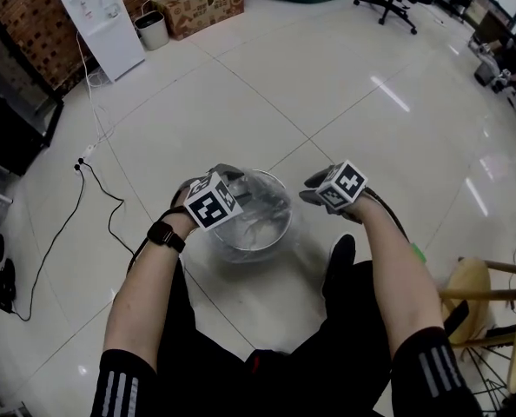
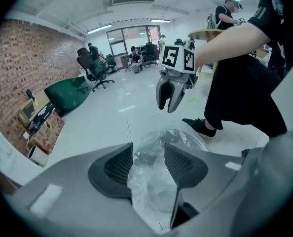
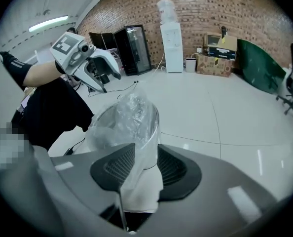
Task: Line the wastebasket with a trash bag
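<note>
On my feed both grippers hang over the wastebasket (image 1: 286, 218), which stands on the open tile floor (image 1: 327, 85), well away from the brick-wall edge and just ahead of the person's shoe (image 1: 340, 257). The clear bag (image 1: 245, 220) sits crumpled in the basket, and its film rises from the mouth to both tools.

In the left gripper view, the left gripper (image 2: 148, 156) points steeply down at the near rim. A bunch of film fills the gap between its ribbed pads (image 2: 118, 166), touching both. I read that as a grip on the bag, with the jaws part closed round the bunch.

In the right gripper view, the right gripper (image 3: 145, 158) comes at the basket from the opposite side. A strip of film runs from the rim down between its pads (image 3: 114, 169), which stand close together and pinch it. Here the bag drapes over the basket's near wall and rises in a loose peak above the mouth.

From the head view the two marker cubes sit either side of the basket: the left over its left rim, the right just past its right rim. A black cable (image 1: 110, 207) trails across the floor toward the wall on the left. A wooden stool (image 1: 471, 289) stands near the right edge.
</note>
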Tool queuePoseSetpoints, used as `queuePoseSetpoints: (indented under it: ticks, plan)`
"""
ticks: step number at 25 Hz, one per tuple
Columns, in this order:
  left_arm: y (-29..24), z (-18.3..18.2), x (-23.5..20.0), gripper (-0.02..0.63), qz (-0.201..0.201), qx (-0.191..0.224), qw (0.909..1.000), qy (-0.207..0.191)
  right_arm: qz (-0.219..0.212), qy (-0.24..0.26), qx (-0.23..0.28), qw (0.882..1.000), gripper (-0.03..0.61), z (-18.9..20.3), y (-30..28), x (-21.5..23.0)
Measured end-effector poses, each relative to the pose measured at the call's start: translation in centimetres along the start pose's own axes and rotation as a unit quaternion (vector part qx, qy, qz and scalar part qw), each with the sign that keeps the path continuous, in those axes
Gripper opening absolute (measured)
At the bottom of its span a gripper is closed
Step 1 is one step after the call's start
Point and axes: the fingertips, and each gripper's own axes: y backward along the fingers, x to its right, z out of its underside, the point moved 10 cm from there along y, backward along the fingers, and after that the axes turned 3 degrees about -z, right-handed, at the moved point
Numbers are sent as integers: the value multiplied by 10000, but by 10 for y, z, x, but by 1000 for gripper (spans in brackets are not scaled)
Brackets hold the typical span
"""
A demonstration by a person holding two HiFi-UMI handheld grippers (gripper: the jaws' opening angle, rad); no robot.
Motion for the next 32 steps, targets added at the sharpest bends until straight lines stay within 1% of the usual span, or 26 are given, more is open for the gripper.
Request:
queuePoseSetpoints:
  ticks: [1,3,5,7,9,12,14,16,18,21,23,25,27,29,32]
  plan:
    - [-7,-3,0,204,10,-27,10000,-44,12,45,-16,10000,153,-2,-1,2]
    - [-23,-5,-2,244,69,-208,9997,-127,45,92,26,9999,152,-7,-2,5]
    - [-38,0,-5,249,210,-446,9987,-110,60,119,84,9999,150,-14,-4,8]
    - [-51,8,-2,244,495,-667,9965,-37,69,155,121,9998,150,-21,-6,10]
    - [-65,16,8,230,852,-902,9923,-30,29,164,167,9997,150,-26,-9,11]
    - [-82,24,27,230,1302,-1168,9844,-185,-105,113,175,9997,149,-32,-17,12]
    - [-91,31,37,232,1485,-1338,9794,-282,-222,50,133,9997,147,-35,-22,14]
    - [-97,35,42,232,1586,-1445,9761,-351,-350,34,81,9993,138,-38,-28,15]
    - [-102,40,46,232,1705,-1525,9728,-359,-406,126,-39,9991,123,-42,-36,14]
    - [-108,50,51,232,1864,-1653,9680,-313,-196,304,-221,9991,120,-48,-47,16]
    - [-112,55,50,232,1915,-1721,9658,-304,-167,170,-200,9995,121,-51,-53,21]
    - [-117,61,49,232,1962,-1770,9642,-244,-305,-64,-179,9994,124,-52,-61,25]
    - [-121,61,47,232,1997,-1780,9633,-224,-424,-186,-298,9985,126,-51,-70,27]
    - [-124,58,46,232,2018,-1807,9623,-264,-408,-95,-524,9977,130,-50,-78,27]
    - [-128,56,44,232,2069,-1771,9619,-259,-310,227,-827,9958,134,-57,-85,26]
